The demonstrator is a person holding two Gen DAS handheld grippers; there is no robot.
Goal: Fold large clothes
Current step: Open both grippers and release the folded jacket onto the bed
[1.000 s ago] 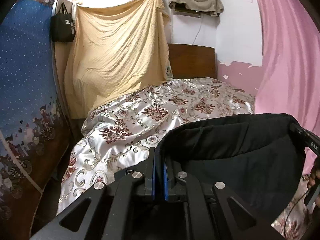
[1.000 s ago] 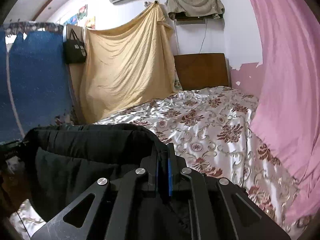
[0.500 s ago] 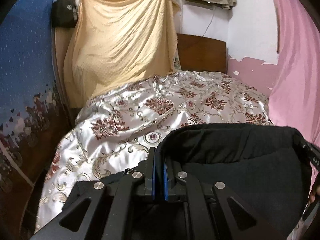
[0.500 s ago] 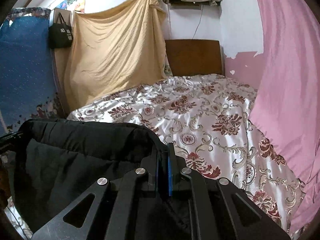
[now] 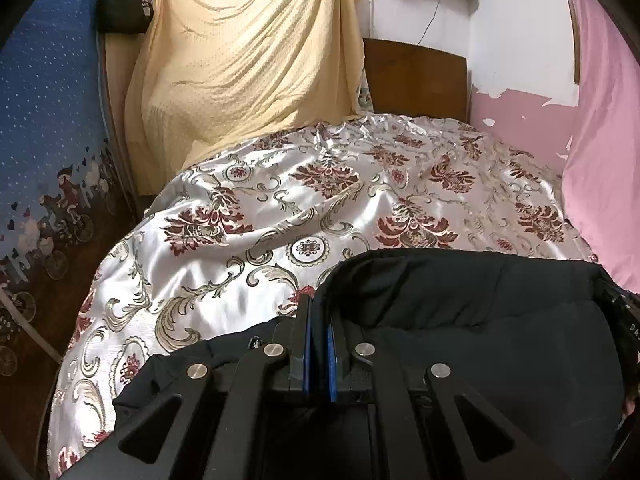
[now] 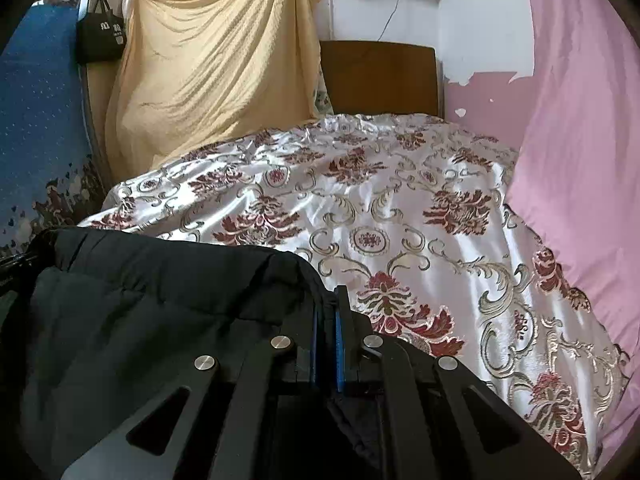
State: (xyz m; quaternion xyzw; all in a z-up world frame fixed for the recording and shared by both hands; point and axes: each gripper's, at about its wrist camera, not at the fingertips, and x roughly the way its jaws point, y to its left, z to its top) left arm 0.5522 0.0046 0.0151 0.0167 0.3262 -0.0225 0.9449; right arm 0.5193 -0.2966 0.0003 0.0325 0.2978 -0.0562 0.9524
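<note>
Left wrist view shows the left tongs pressed together on an edge of a black padded jacket, the blue pads nearly meeting with dark cloth pinched between them. From that grip the jacket spreads to the right and toward the camera, its rolled upper edge arching from the fingertips across to the far right of the view, where the other tool's black body is just visible at the jacket's opposite end. A lower flap of the jacket hangs to the left beneath the tongs, over the floral satin bedspread that covers the bed. Right wrist view shows the right tongs likewise clamped on the jacket, with the cloth stretching to the left from the fingertips and its top edge running toward the left border. The garment is thus held between the two tools, at the near end of the bed. Beyond it stand a wooden headboard, a yellow cloth hanging on the wall, a black bag and a pink curtain.
</note>
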